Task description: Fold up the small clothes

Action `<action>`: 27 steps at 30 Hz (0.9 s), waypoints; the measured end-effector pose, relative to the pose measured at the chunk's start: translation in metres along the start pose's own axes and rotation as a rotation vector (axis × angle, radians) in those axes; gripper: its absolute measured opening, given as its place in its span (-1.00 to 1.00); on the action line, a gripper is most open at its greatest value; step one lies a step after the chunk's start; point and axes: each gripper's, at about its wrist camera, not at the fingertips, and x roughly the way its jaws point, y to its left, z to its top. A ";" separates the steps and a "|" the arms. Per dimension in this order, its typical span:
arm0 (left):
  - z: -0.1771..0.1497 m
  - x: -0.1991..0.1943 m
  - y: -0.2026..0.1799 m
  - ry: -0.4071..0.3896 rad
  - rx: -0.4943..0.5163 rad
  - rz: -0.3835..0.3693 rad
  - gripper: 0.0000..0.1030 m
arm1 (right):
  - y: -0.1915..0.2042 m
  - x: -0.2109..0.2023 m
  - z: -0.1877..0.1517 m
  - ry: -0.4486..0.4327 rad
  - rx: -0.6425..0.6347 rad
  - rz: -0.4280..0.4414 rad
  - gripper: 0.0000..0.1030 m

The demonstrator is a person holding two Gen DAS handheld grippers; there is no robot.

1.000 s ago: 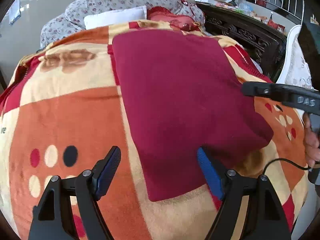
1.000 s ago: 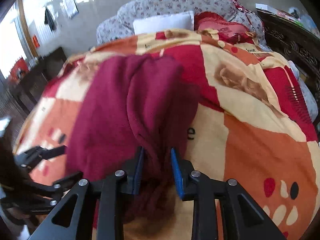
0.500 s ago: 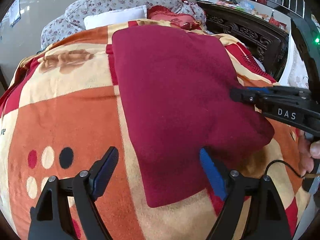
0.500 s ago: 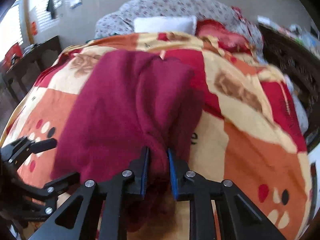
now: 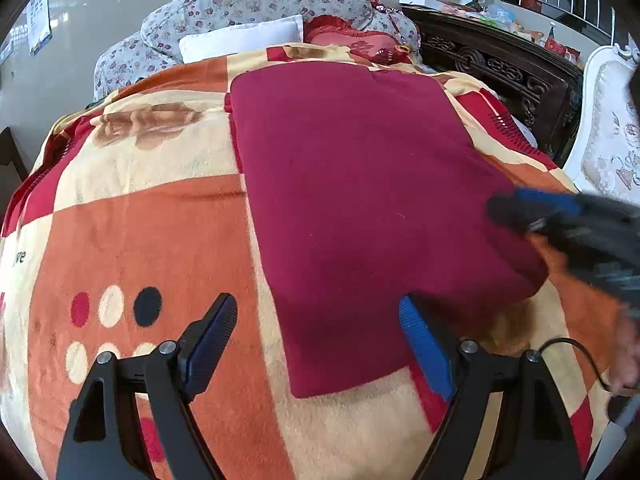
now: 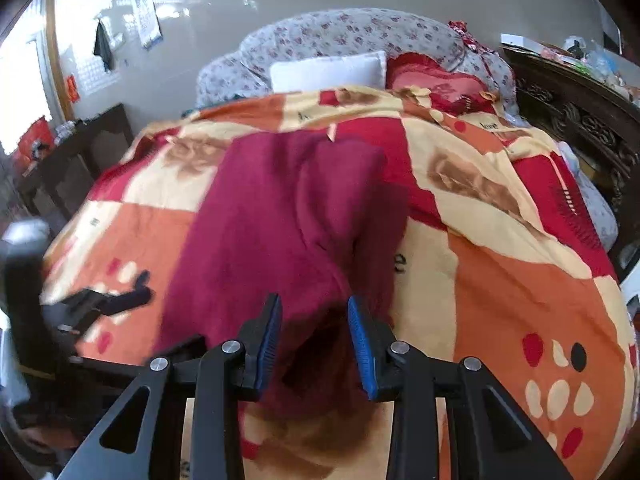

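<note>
A dark red garment [image 5: 352,200] lies folded lengthwise on the patterned blanket [image 5: 140,240]; it also shows in the right wrist view [image 6: 288,232]. My left gripper [image 5: 318,340] is open, jaws wide, over the garment's near left corner. My right gripper [image 6: 314,332] is open, its jaws apart on either side of the garment's near edge, which sags between them. The right gripper shows blurred at the garment's right edge in the left wrist view [image 5: 560,224]. The left gripper shows at the left in the right wrist view [image 6: 108,300].
A white pillow [image 5: 244,38] and a floral bolster [image 5: 256,4] lie at the bed's head. A carved dark wooden frame [image 5: 500,68] runs along the right side. A dark table [image 6: 72,152] stands left of the bed.
My right gripper was shut on the garment's edge and has opened, letting it go. The garment's right part now lies flatter. My left gripper stayed open and barely moved.
</note>
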 end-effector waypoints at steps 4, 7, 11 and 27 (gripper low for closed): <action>0.005 -0.011 0.017 -0.012 -0.034 -0.019 0.61 | -0.025 0.010 -0.002 0.031 0.095 0.074 0.00; 0.015 -0.011 0.039 -0.037 -0.120 -0.107 0.83 | -0.039 -0.006 0.006 -0.051 0.143 0.117 0.43; 0.029 0.012 0.066 -0.022 -0.254 -0.191 0.87 | -0.053 0.008 0.020 -0.049 0.224 0.208 0.94; 0.049 0.032 0.046 0.020 -0.175 -0.413 0.05 | -0.034 0.043 0.033 0.088 0.243 0.406 -0.03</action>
